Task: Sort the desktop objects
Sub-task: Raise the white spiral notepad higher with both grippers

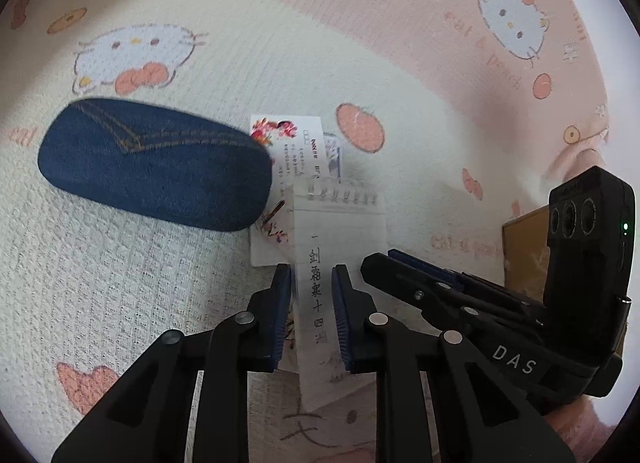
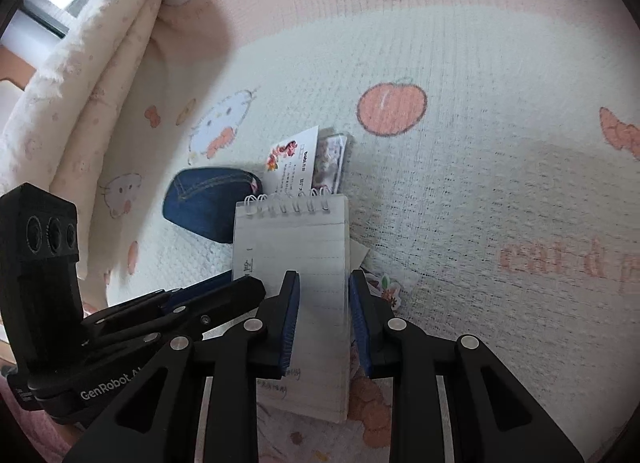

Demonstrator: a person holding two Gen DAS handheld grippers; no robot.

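Jaws over notepad (image 2: 296,263), cartoon-print blanket (image 2: 460,183)

Both grippers are built of black plastic with silver rivets. Blue ribbed pads (image 1: 282,303) line the jaws. White lettering is printed on the bodies.

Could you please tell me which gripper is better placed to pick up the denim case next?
Left, probably. The denim case lies to the outer side of the left gripper. The right gripper sits on the other side, over the notepad, and would have to reach across.
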